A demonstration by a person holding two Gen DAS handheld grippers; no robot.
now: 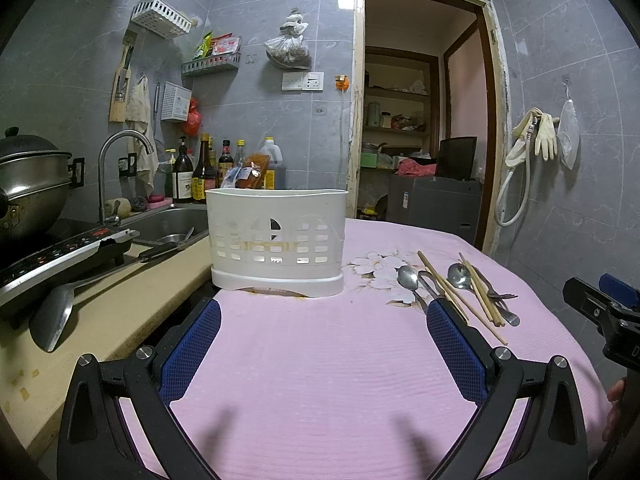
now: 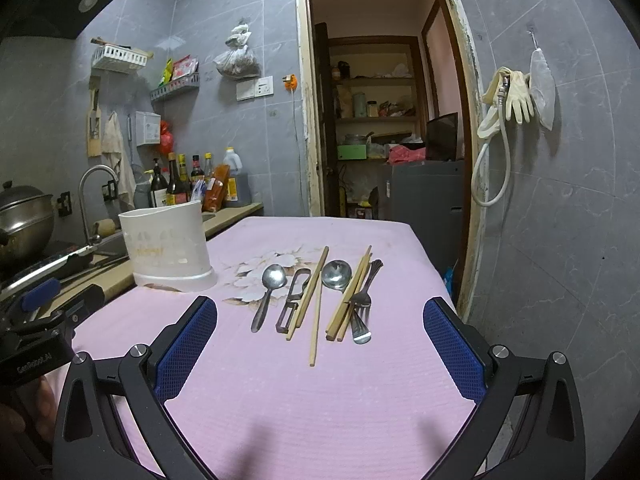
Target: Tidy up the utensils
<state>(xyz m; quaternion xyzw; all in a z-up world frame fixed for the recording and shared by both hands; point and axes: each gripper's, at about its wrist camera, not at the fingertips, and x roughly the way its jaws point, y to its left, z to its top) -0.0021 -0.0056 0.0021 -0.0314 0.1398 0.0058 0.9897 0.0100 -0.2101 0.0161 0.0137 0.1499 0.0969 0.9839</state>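
Utensils (image 2: 320, 300) are lying loose on the pink-covered desk (image 2: 320, 400), right of the white holder (image 1: 276, 240). Left tool (image 1: 324, 320) and right tool (image 2: 320, 316) are hovering wide apart, gripping nothing.

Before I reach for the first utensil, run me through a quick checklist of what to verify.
1. Right gripper open and empty: ok.
2. Left gripper open and empty: ok.
3. White utensil holder upright on the pink cloth: ok.
4. Holder's inside free: cannot tell, not visible.
5. Utensils reachable: ok, spoons, chopsticks and forks lie ahead of the right gripper.
6. Utensils separate: not ok, chopsticks overlap forks.
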